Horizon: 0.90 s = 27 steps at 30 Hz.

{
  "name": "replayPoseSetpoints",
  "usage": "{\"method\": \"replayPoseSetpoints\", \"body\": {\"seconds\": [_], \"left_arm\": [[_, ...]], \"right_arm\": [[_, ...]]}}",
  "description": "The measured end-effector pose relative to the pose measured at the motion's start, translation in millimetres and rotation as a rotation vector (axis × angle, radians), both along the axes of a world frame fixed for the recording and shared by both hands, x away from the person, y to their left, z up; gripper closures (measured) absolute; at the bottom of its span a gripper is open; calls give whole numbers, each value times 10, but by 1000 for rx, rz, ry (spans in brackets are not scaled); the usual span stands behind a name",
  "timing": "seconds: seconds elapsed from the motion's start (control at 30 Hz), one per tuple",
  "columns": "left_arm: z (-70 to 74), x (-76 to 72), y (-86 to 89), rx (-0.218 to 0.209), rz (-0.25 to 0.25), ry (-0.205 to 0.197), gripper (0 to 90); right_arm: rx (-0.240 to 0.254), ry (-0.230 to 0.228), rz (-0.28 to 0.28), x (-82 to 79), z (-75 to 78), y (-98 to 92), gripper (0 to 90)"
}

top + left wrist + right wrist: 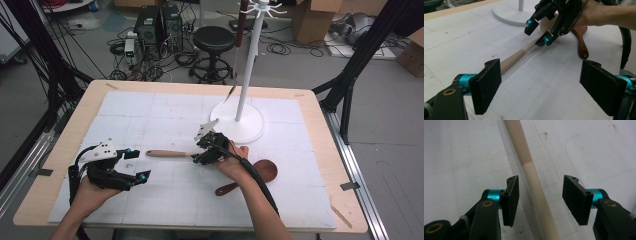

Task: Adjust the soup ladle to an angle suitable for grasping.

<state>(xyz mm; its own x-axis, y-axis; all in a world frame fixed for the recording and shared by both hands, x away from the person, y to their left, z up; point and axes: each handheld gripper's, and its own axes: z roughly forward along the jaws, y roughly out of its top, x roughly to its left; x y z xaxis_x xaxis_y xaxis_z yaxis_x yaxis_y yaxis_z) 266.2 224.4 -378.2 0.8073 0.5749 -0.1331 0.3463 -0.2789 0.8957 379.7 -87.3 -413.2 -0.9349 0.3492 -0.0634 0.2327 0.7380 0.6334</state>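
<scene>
Grippers over a pale wooden spoon on a white-covered table.

Nearest the person, the left gripper hovered with its jaws spread and nothing between them, the spoon's handle end just beyond its fingertips. Farther on, the right gripper straddled the pale wooden spoon, its handle running between the fingers with a gap on each side, not clamped. Beside that hand lay a dark wooden spoon; beyond stood a white rack.

Grey floor, black stool (cables around), boxes.
</scene>
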Motion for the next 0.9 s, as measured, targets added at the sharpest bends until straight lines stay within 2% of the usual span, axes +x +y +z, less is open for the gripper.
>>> {"method": "replayPoseSetpoints", "body": {"seconds": [0.17,0.3,0.6,0.73,0.9], "left_arm": [[1,8,6,-2,-5,0,183],[3,6,9,-6,0,-1,182],[4,6,9,-7,0,-1,182],[4,5,9,-7,1,0,183],[6,5,14,-6,0,0,182]], "right_arm": [[-24,7,8,16,1,31,498],[-75,2,27,18,-10,67,541],[-150,3,49,-1,-44,119,646],[-192,-13,58,-3,-60,153,673],[-210,-28,56,5,-57,167,722]]}}
